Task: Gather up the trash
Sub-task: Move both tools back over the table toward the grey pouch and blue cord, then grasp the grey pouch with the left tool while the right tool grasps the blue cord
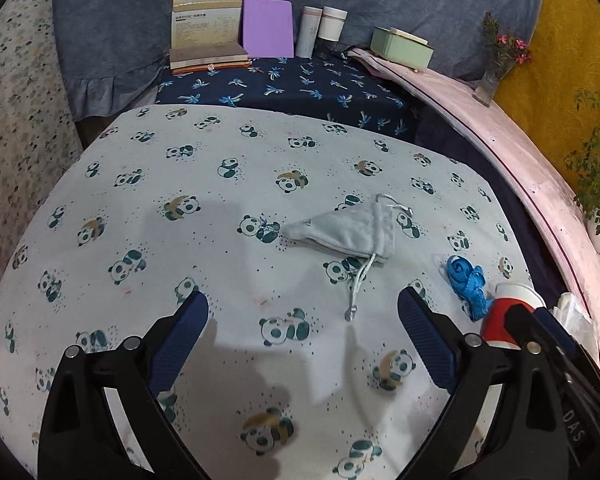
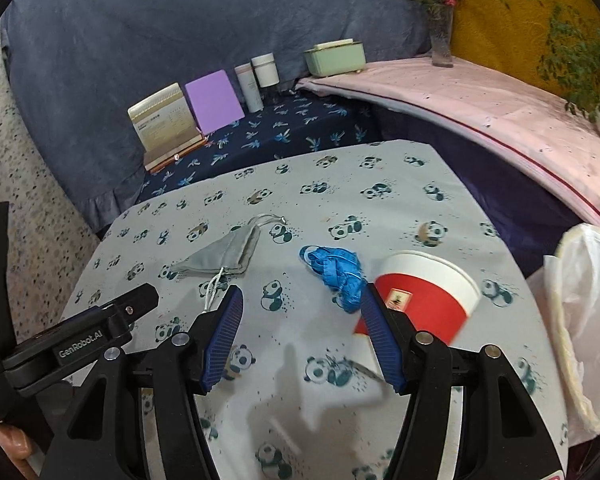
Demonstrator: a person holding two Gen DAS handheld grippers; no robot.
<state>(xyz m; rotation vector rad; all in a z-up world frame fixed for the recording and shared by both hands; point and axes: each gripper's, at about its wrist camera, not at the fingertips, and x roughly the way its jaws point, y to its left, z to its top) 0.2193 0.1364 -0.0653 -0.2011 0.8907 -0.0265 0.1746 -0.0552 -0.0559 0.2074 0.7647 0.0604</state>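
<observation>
1. Through the left wrist camera I see my left gripper [image 1: 303,312] with its blue-padded fingers [image 1: 180,332] spread wide and nothing between them, hovering over the panda-print tablecloth [image 1: 140,168].
2. A flat grey drawstring fabric pouch [image 1: 342,232] lies just past the fingertips. It is roughly triangular, its narrow corner pointing to the picture's left and its cord trailing down toward me.
3. To the right lies a crumpled bright blue ribbon-like strip [image 1: 466,280]. Beside it, partly hidden behind my right gripper's black frame, lies a red and white paper cup [image 1: 508,312].
4. Through the right wrist camera my right gripper [image 2: 302,312] has its jaws standing well apart with nothing pressed between the pads.
5. The red and white paper cup [image 2: 428,296] lies tipped on its side just beyond the right-hand finger [image 2: 380,336]. Its open white rim points up and away from me, its red base toward me, so its long axis runs diagonally.
6. The blue strip [image 2: 336,270] sits bunched just left of the cup, touching or nearly so; I cannot tell which.
7. The grey pouch [image 2: 224,254] lies further left.
8. A translucent white plastic bag [image 2: 584,320] stands open at the table's right edge.
</observation>
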